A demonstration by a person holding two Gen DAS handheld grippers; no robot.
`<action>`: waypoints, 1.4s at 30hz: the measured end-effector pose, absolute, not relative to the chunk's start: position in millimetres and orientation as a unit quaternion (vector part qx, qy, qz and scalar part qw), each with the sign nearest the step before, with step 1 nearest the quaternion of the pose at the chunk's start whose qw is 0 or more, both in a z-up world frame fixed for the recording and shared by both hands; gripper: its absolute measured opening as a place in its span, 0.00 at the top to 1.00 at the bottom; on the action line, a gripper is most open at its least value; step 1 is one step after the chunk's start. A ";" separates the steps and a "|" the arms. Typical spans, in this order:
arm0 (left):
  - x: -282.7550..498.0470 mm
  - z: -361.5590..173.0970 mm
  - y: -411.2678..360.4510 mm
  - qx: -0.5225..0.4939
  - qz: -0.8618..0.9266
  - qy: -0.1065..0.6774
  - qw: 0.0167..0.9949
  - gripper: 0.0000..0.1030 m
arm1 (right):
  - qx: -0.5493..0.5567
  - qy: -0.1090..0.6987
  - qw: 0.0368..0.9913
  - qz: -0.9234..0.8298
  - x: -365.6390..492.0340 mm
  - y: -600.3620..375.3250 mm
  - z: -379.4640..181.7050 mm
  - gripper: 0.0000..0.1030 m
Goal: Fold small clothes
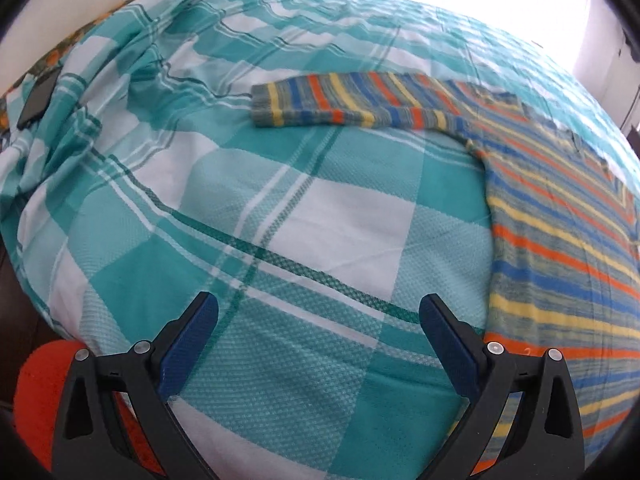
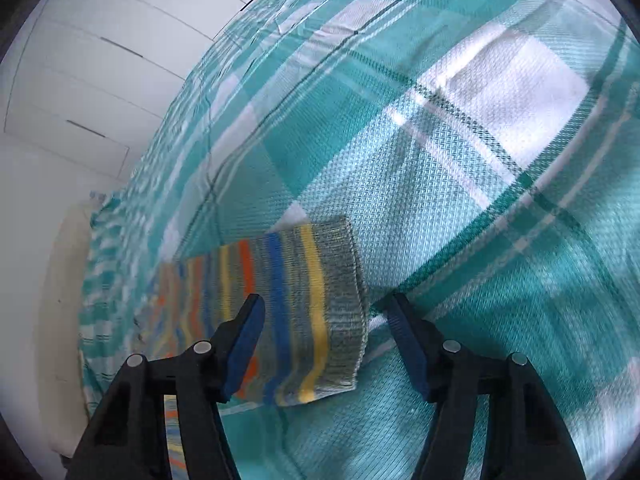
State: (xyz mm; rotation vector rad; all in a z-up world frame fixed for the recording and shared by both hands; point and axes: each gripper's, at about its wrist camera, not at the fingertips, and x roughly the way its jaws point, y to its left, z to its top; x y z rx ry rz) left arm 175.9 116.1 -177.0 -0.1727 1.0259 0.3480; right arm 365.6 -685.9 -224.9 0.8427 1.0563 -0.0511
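A small striped knit sweater [image 1: 560, 248] in grey, blue, orange and yellow lies flat on the teal-and-white checked bedspread [image 1: 320, 216]. One sleeve [image 1: 340, 100] stretches out to the left. My left gripper [image 1: 318, 308] is open and empty over the bedspread, just left of the sweater's body. In the right wrist view the other sleeve's cuff [image 2: 340, 312] lies between the open jaws of my right gripper [image 2: 326, 308], which hovers just above it. The left finger [image 2: 244, 344] overlaps the sleeve.
A dark phone [image 1: 38, 100] lies at the bed's far left edge. Something orange-red [image 1: 44, 392] sits low left beside the bed. White drawer fronts [image 2: 100, 60] stand beyond the bed in the right wrist view.
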 end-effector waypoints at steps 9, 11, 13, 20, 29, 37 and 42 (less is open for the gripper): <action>177.6 -182.8 104.3 -0.065 0.142 0.492 0.856 0.02 | 0.363 0.470 0.805 0.003 365.2 -656.8 -188.6 0.96; 176.6 -183.2 109.0 -0.079 0.141 0.490 0.857 0.02 | 0.356 0.447 0.820 0.028 370.8 -642.7 -151.7 0.96; 176.5 -185.9 114.5 -0.097 0.141 0.492 0.854 0.02 | 0.341 0.431 0.833 0.069 380.8 -611.6 -110.9 0.96; 171.0 -184.0 129.1 -0.153 0.124 0.480 0.855 0.02 | 0.321 0.417 0.825 0.207 428.3 -453.4 -23.3 0.96; 165.0 -180.6 134.4 -0.169 0.108 0.477 0.856 0.02 | 0.250 0.534 0.763 0.264 477.6 -285.1 -99.5 0.48; 174.7 -187.1 120.8 -0.133 0.109 0.491 0.854 0.02 | 0.269 0.595 0.736 0.180 486.5 -332.1 -171.6 0.60; 174.3 -188.9 118.3 -0.119 0.110 0.493 0.855 0.02 | 0.190 0.662 0.722 0.069 472.4 -387.6 -222.3 1.00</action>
